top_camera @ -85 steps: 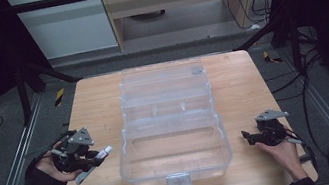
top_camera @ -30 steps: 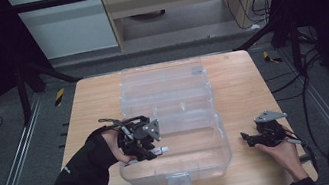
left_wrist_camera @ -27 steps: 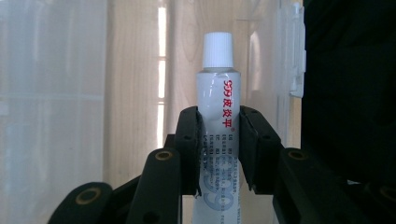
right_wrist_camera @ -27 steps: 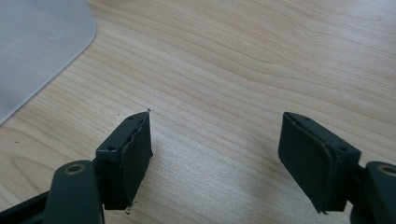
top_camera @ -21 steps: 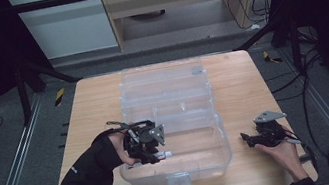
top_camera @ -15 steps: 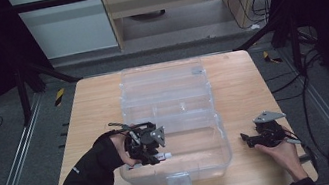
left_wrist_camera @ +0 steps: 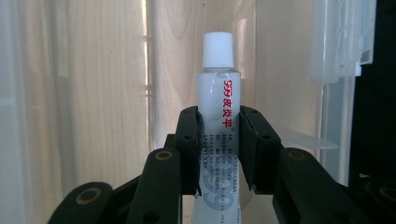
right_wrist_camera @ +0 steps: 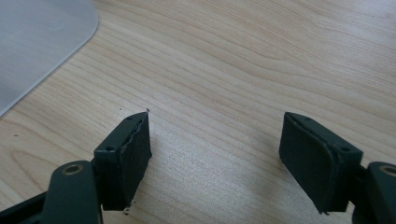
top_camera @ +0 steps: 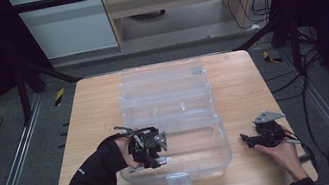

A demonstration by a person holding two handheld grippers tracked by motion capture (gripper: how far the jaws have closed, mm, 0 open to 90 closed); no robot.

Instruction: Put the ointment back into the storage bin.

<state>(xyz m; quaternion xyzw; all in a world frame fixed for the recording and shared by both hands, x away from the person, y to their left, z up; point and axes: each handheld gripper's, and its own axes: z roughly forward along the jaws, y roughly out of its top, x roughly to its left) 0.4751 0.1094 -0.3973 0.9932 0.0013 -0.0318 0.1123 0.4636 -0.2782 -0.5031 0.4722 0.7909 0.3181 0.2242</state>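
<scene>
Holding one ointment tube [left_wrist_camera: 218, 121], you are pinching its body between the two jaws of your left gripper [left_wrist_camera: 218, 147], cap end pointing away from your hand; the grip sits at mid-body, likely so the white screw cap [left_wrist_camera: 218, 49] stays free and leads the way into the box. In the high view that left gripper [top_camera: 149, 148] is hanging over the left side of the near compartment of the clear plastic organiser box [top_camera: 200, 165], which is lying open on the wooden table [top_camera: 90, 115], so the tube is sitting above or just inside that compartment; whether it is touching the floor of the box you cannot tell.

Your right gripper [right_wrist_camera: 215, 156] is resting empty, jaws spread wide over bare wood, a rounded corner of the box [right_wrist_camera: 42, 32] lying off to its upper left. It is parked well apart from the box, probably to keep clear.

Count:
- tubes: one
- caps: one
- organiser boxes: one, its lid laid back toward the far edge
- front latches [top_camera: 177, 182]: one
- grippers: two, right gripper [top_camera: 261, 138] idle
- tables: one
</scene>
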